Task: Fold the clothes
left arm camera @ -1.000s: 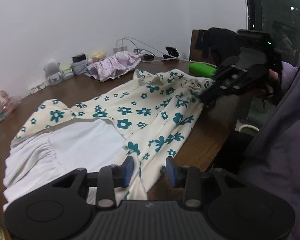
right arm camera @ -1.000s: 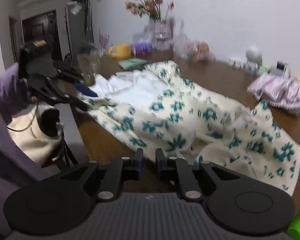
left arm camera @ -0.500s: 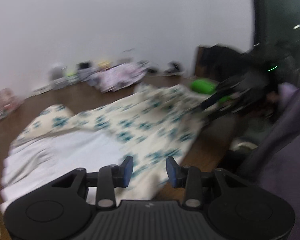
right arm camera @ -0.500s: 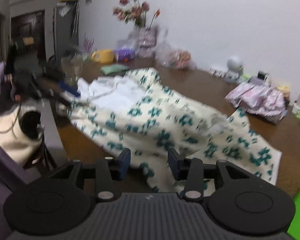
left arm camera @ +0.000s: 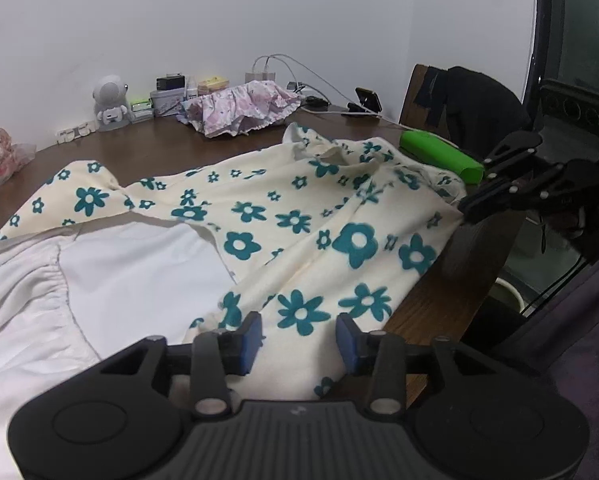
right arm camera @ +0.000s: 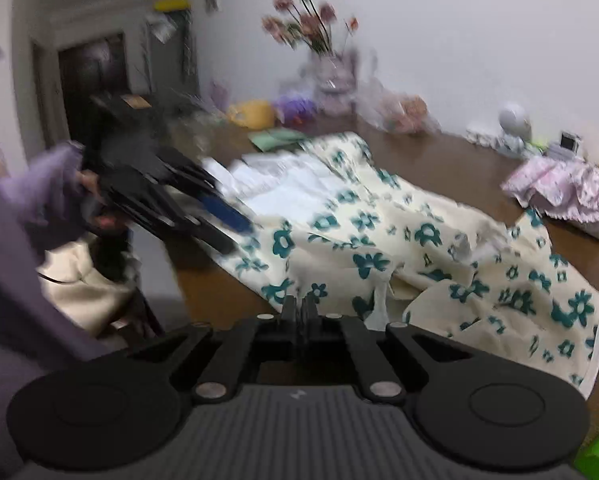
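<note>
A cream dress with teal flowers (left arm camera: 299, 224) lies spread on the brown table (left arm camera: 151, 152), its white lining (left arm camera: 111, 276) showing at the left. My left gripper (left arm camera: 298, 338) is open, its blue pads over the dress's near hem. My right gripper (right arm camera: 299, 308) is shut on the near edge of the dress (right arm camera: 379, 248). It also shows in the left wrist view (left arm camera: 465, 208), at the dress's right corner by the table edge. The left gripper shows in the right wrist view (right arm camera: 231, 228), blurred, at the dress's other corner.
A pink frilly garment (left arm camera: 243, 106) lies at the back by chargers, cables and a small white robot figure (left arm camera: 109, 102). A green roll (left arm camera: 439, 154) lies by a chair (left arm camera: 423, 96). A flower vase (right arm camera: 323, 60), a yellow mug and bags stand at the far end.
My right gripper opened half a second ago and has now shut on the dress edge. My left gripper stayed open and moved closer over the near hem. The dress shifted slightly.
</note>
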`<state>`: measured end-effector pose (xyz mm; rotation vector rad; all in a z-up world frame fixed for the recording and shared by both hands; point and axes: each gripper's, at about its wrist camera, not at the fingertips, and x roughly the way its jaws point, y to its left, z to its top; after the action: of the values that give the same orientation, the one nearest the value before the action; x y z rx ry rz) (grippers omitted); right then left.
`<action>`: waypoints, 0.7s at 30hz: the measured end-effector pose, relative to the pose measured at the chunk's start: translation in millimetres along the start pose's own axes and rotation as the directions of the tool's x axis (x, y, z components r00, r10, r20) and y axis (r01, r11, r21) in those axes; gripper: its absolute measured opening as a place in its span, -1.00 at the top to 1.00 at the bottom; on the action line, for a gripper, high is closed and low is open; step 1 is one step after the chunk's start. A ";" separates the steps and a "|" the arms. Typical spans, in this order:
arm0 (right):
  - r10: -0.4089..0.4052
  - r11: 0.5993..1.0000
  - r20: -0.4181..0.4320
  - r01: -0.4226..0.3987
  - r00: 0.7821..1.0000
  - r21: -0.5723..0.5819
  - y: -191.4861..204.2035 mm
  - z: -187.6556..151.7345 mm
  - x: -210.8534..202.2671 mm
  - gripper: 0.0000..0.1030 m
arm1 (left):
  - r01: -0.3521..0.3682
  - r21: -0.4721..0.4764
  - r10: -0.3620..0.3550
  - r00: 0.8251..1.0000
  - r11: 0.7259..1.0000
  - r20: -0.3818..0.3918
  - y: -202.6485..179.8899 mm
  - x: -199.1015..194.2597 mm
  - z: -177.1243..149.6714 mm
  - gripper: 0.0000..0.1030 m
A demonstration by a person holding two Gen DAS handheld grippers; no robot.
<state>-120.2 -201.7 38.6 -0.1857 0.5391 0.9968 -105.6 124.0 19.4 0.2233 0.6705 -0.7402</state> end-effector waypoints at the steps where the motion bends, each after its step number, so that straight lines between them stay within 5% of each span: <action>1: -0.001 1.000 -0.018 0.001 1.000 0.012 -3.0 -1.7 -0.5 0.96 | -0.001 0.008 0.001 1.000 1.000 0.003 0.3 1.3 0.6 0.12; 6: -0.039 0.999 -0.043 0.039 0.998 0.003 -1.3 -0.8 13.9 0.81 | -0.004 0.057 0.004 1.000 0.998 0.001 -5.0 3.0 0.3 0.07; 8: -0.053 0.999 -0.005 0.053 0.999 0.004 0.6 2.9 17.3 0.42 | 0.002 0.064 -0.002 1.000 0.998 0.004 -4.5 1.9 -0.5 0.44; 9: -0.070 0.998 -0.001 0.070 0.998 -0.003 0.7 3.9 21.0 0.20 | 0.001 0.061 -0.001 1.000 0.998 -0.002 -2.9 1.5 0.4 0.87; 11: -0.093 0.995 -0.002 0.093 0.996 -0.018 0.1 5.1 30.1 0.19 | 0.002 0.060 -0.001 1.000 0.998 -0.013 -1.4 0.3 2.4 0.97; 12: -0.091 0.996 -0.006 0.091 0.996 -0.022 -0.1 4.6 33.0 0.20 | 0.005 0.070 -0.004 1.000 0.998 -0.017 -2.1 -0.9 3.0 0.99; 15: -0.083 0.996 -0.013 0.083 0.996 -0.039 0.4 3.0 38.4 0.96 | 0.031 0.088 -0.031 0.999 0.996 -0.009 -8.0 -13.5 4.7 1.00; 21: 0.016 0.999 0.010 -0.015 1.000 -0.032 6.1 1.4 7.3 0.96 | 0.098 0.057 -0.100 0.994 0.994 0.042 -15.0 -46.1 -3.7 1.00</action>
<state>-121.8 -192.4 36.7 -0.2049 0.5156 1.0214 -142.8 140.0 46.4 0.2244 0.6229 -0.8570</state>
